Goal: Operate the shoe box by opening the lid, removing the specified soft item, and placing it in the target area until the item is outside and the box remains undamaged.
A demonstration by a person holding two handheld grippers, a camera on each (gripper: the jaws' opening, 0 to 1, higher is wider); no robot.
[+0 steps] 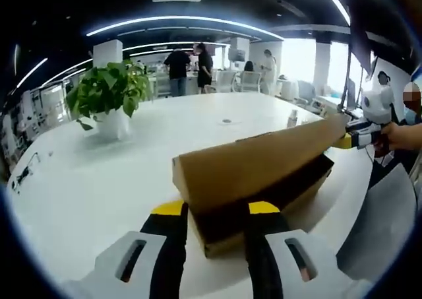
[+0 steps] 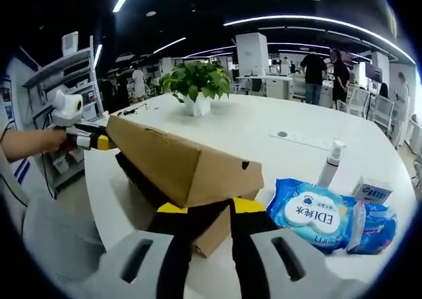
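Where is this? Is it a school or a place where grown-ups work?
It looks like an open office: a big white meeting table, a potted plant, desks and chairs behind, and people standing under long ceiling lights.

The box (image 1: 257, 180) has its lid (image 1: 264, 157) raised only part way, so the inside is a dark slot in both views — whatever lies in it cannot be made out. The left gripper (image 1: 216, 210) has its fingertips hidden under the lid's edge; the right gripper (image 2: 204, 210) likewise, so neither grip can be judged. The wipes pack (image 2: 330, 216) bears print too blurred to read fully. A small carton (image 2: 376, 192) behind it is half covered. The spray bottle (image 2: 331, 164) hides its base behind the pack. People (image 1: 188, 68) at the far desks are too small to tell apart — just figures.
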